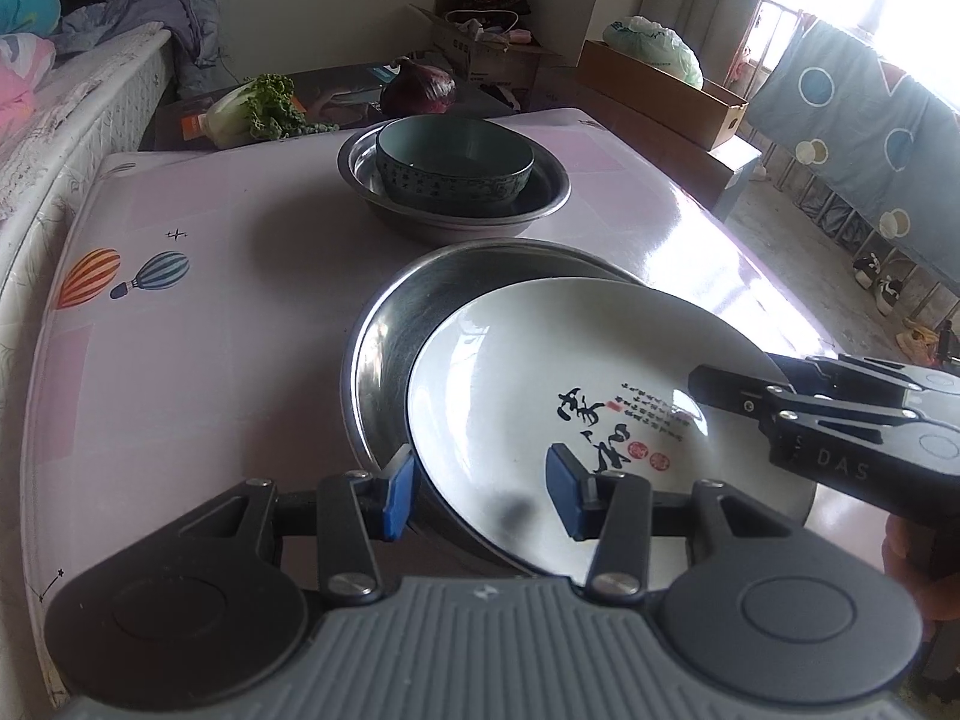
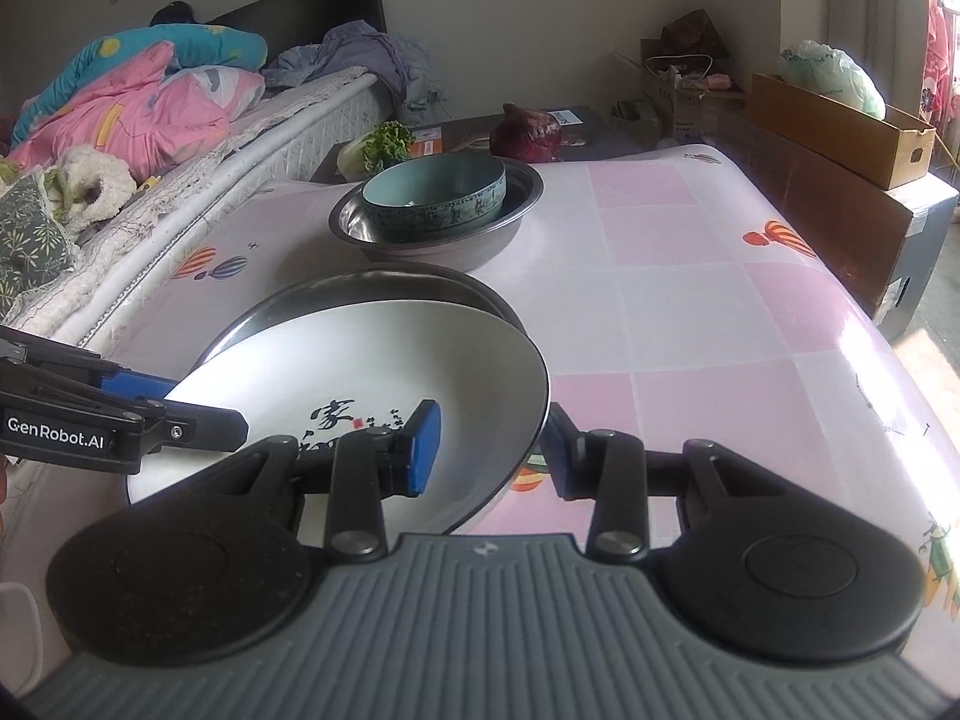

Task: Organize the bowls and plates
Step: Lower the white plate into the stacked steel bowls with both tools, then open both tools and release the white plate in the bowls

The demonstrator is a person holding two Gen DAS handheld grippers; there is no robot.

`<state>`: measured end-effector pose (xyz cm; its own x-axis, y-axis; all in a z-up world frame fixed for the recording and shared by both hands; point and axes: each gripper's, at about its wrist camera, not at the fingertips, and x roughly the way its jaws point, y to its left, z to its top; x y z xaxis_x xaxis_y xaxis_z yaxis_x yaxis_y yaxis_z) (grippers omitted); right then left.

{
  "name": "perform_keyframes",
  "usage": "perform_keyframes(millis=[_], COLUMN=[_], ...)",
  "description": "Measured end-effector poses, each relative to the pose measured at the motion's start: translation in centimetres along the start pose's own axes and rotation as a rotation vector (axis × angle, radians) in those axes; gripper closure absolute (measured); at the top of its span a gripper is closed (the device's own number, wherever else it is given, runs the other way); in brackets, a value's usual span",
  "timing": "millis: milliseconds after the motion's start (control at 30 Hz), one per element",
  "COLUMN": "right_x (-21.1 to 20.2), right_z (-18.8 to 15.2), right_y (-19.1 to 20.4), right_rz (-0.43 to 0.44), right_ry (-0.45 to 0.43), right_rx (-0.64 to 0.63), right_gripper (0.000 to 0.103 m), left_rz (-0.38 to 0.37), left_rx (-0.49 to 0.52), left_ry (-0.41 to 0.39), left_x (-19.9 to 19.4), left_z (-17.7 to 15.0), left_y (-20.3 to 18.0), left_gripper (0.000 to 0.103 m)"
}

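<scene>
Fingers [image 1: 399,495] straddle white plate [image 1: 540,390] over steel basin [image 1: 384,348].

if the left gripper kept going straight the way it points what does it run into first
Probably the white plate: the left gripper already straddles its near rim, which rests in the steel plate. Depth is unclear, so contact may exist.

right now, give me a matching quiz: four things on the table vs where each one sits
Things:
1. white plate
2. teal bowl
3. red cabbage
4. balloon print

Places:
A. beyond the table's far edge
B. inside the far metal basin
C. on the pink tablecloth
D. tilted in the near metal pan

Pairs: 1-D, 2-B, 3-A, 4-C
</scene>
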<state>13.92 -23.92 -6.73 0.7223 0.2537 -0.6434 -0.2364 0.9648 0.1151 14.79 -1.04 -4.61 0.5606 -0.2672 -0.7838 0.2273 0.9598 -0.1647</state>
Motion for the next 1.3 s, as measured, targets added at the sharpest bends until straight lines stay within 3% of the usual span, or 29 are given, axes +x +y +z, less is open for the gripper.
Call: perform_keyframes(millis=[233,333,600,800,867,933,1000,1067,1300], right_x=[0.3,0.2,-0.4,-1.7,-2.3,-3.2,-4.0,-4.6,-7.0], right_z=[0.6,0.8,1.0,0.9,0.9,0.7,0.5,0.3,-0.1], right_y=[-0.1,0.1,1.0,0.9,0.8,0.7,0.8,0.8,1.0], right_rz=[-0.019,-0.015,-0.012,-0.004,-0.004,-0.001,0.001,-0.004,-0.047], right_ry=[-0.012,-0.019,-0.042,-0.065,-0.075,-0.095,-0.111,-0.114,-0.141], right_rx=[-0.009,-0.013,-0.030,-0.022,-0.006,0.011,0.021,0.026,-0.001], right_gripper=[0.066,0.066,0.061,0.046,0.030,0.021,0.020,0.012,0.007], left_rz=[-0.014,-0.024,-0.012,-0.005,-0.002,-0.004,-0.013,-0.023,-0.030], left_rx=[-0.019,-0.011,0.013,-0.013,-0.029,-0.052,-0.070,-0.080,-0.085], left_ry=[0.002,-0.034,-0.086,-0.097,-0.103,-0.103,-0.099,-0.103,-0.133], left_x=[-0.1,-0.9,-2.4,-2.7,-2.9,-3.1,-3.3,-3.6,-4.8], left_z=[0.4,0.5,0.9,0.5,0.3,0.3,0.3,0.3,0.0], left_y=[0.5,0.4,-0.5,-0.1,0.1,0.4,0.6,0.6,0.3], left_gripper=[0.051,0.039,0.032,0.027,0.025,0.024,0.023,0.023,0.019])
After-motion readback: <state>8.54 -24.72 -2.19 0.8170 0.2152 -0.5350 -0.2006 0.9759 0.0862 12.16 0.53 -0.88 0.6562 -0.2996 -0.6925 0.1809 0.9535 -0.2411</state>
